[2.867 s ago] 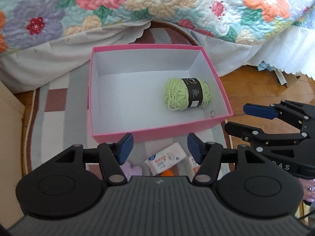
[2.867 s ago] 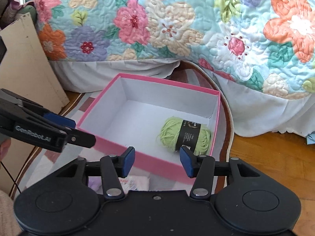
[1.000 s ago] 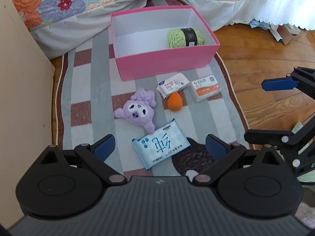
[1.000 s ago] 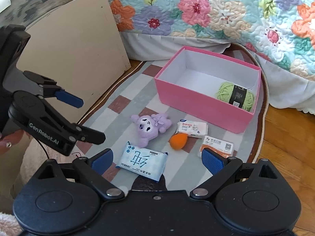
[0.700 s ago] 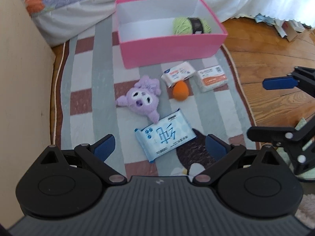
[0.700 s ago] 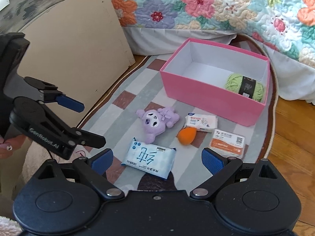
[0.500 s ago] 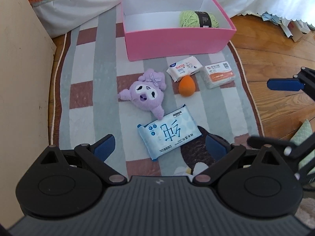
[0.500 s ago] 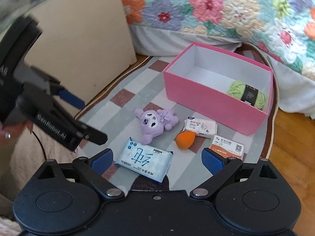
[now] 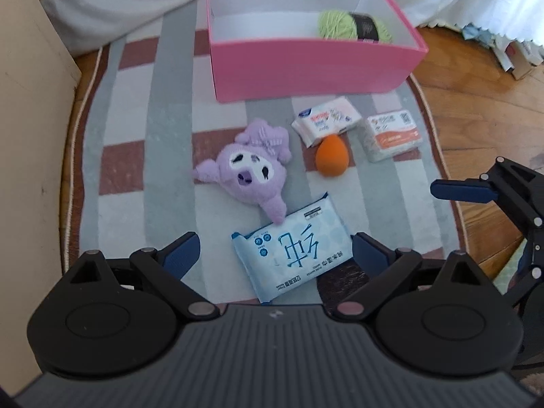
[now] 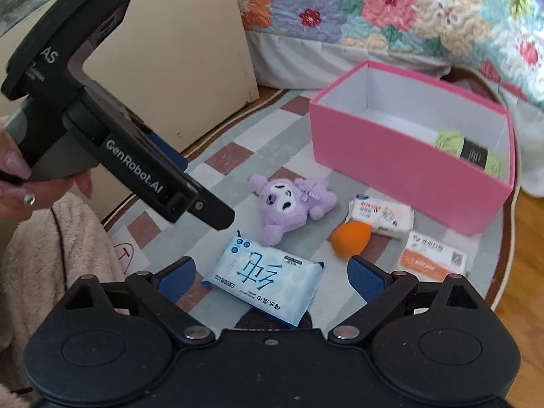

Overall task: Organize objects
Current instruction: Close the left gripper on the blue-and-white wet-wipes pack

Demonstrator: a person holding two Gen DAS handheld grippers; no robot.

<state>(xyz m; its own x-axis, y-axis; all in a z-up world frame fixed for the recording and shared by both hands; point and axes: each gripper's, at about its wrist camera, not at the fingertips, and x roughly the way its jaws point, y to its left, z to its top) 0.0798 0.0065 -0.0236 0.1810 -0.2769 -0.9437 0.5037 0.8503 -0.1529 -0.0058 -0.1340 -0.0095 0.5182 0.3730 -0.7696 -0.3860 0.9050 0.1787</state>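
Note:
A pink box [image 9: 306, 68] [image 10: 401, 170] stands on a striped rug and holds a green yarn ball [image 9: 353, 27] [image 10: 469, 151]. On the rug lie a purple plush toy [image 9: 248, 173] [image 10: 289, 204], an orange sponge egg [image 9: 331, 159] [image 10: 350, 238], a white wipes pack [image 9: 326, 120] [image 10: 380, 216], an orange-and-white pack [image 9: 394, 134] [image 10: 431, 260] and a blue wipes pack [image 9: 292, 248] [image 10: 261, 282]. My left gripper [image 9: 275, 251] is open and empty above the blue pack. My right gripper [image 10: 272, 277] is open and empty, also above it.
A beige board [image 9: 27, 119] [image 10: 176, 51] stands at the rug's left edge. A bed with a floral quilt [image 10: 391, 10] lies behind the box. Wooden floor [image 9: 476, 78] is to the right of the rug. A pink fleece [image 10: 51, 255] lies at the left.
Both grippers have opened wide and pulled back from the box. They have since come lower and closer over the blue wipes pack. The left gripper now fills more of the right wrist view.

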